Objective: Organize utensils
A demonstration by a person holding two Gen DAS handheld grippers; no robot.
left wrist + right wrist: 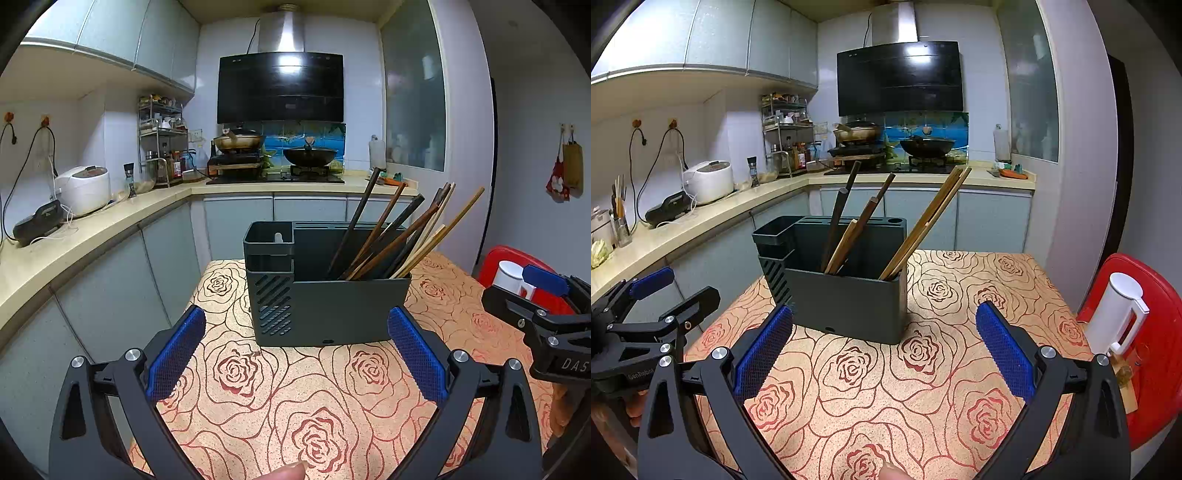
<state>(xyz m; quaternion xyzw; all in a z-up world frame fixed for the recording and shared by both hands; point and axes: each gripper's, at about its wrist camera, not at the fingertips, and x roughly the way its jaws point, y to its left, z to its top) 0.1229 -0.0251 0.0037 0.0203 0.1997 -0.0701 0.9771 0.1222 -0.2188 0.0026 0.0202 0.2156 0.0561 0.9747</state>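
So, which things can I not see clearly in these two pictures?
- Lower ends of the chopsticks: both views, hidden by the front wall of the dark holder.
- Floor of the holder's small side compartment: both views, hidden by its walls.
- Jars on the spice rack: too small to tell.
- Red object: right view, cut by the edge.

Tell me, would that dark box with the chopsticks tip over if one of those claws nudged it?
Probably it slides rather than tips: the utensil holder sits wide and low on the rose-patterned tablecloth. A push high up seems riskier, since the chopsticks lean out well above its rim. Those loose sticks would likely rattle and shift. Both the left gripper and right gripper are open.
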